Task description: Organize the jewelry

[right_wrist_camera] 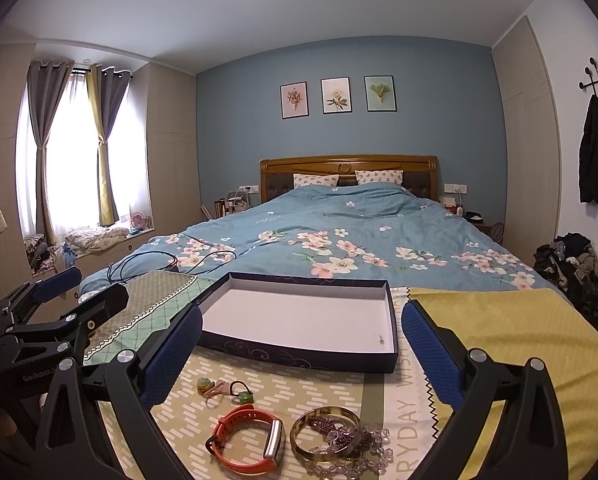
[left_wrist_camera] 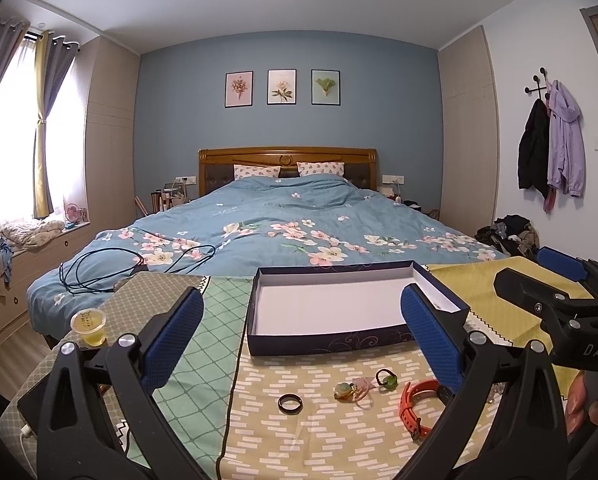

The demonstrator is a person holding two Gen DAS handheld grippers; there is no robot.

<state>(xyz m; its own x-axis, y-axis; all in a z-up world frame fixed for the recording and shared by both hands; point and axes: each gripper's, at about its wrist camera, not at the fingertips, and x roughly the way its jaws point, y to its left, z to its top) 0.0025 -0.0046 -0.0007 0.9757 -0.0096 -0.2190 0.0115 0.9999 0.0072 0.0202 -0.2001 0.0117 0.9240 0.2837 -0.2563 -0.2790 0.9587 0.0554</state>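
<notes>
A dark blue box point(left_wrist_camera: 351, 336) with a white inside stands open on the patterned table; it also shows in the right wrist view point(right_wrist_camera: 299, 354), with a tiny item in its near right corner point(right_wrist_camera: 381, 339). In front of it lie a black ring point(left_wrist_camera: 290, 403), green and pink hair ties point(left_wrist_camera: 363, 388) point(right_wrist_camera: 223, 390), an orange wristband point(left_wrist_camera: 417, 406) point(right_wrist_camera: 247, 444), a gold bangle point(right_wrist_camera: 325, 434) and a purple bead bracelet point(right_wrist_camera: 351, 452). My left gripper point(left_wrist_camera: 303, 344) is open and empty above the ring. My right gripper point(right_wrist_camera: 301, 356) is open and empty above the wristband and bangle.
A jelly cup point(left_wrist_camera: 89, 327) stands at the table's left edge. A yellow cloth point(right_wrist_camera: 507, 340) covers the table's right part. A bed point(left_wrist_camera: 283, 232) with a black cable point(left_wrist_camera: 139, 264) lies behind the table. Clothes are piled on the floor at right point(right_wrist_camera: 575, 272).
</notes>
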